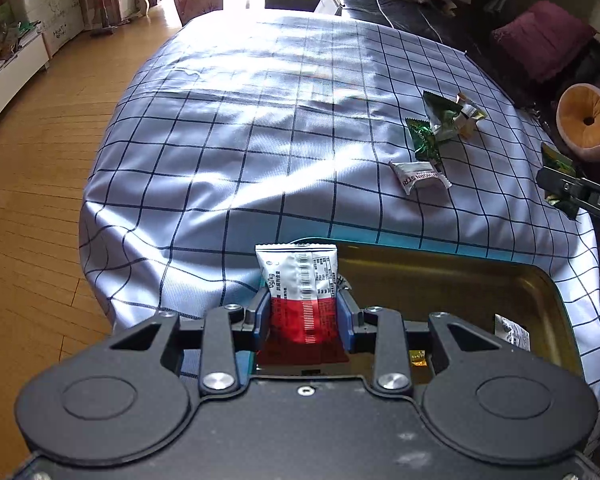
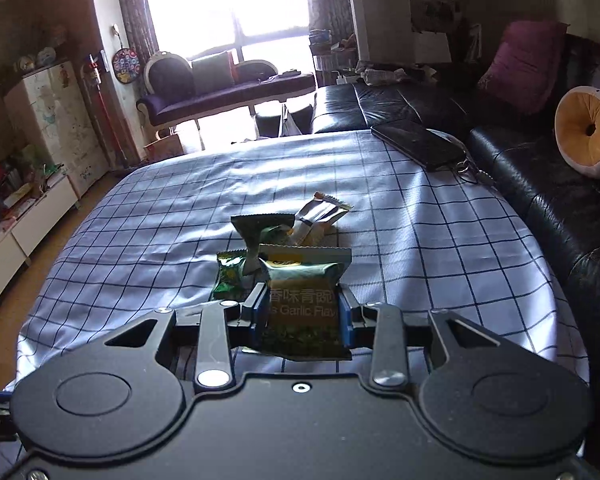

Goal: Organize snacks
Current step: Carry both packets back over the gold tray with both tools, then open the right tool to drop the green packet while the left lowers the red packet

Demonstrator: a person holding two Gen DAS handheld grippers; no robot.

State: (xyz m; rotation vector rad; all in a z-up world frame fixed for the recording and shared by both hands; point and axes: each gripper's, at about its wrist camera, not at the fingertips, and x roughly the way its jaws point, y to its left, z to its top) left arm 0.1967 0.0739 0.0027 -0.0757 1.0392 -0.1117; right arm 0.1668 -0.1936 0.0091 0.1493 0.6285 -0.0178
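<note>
- Red-and-white snack packet (image 1: 302, 292): held upright between the pads of the left gripper (image 1: 305, 312), jaws narrowed onto its two side edges, the packet poised above the near-left corner of the gold tray (image 1: 460, 276).
- Step in hand (judged): depositing this packet in the tray. To do it well, carry it further over the tray floor before letting go, since it now stands close to the rim, and lower it until its bottom edge is near the metal so it falls flat rather than tipping out.
- Tray contents: a white packet (image 1: 512, 332) lies at the right side; aim for bare floor beside it.
- Green garlic-flavour packet (image 2: 304, 304): clamped in the right gripper (image 2: 303, 312), jaws narrowed on it, lifted clear of the checked tablecloth (image 2: 420, 240).
- Remaining loose snacks (image 2: 276, 236) (a small heap, wrappers overlapping) sit on the cloth just beyond the right gripper.
- A white wrapper (image 1: 418, 176) lies beside that heap in the left wrist view.
- Periphery: a phone (image 2: 418, 144) at the table's far edge, well apart from the work.
</note>
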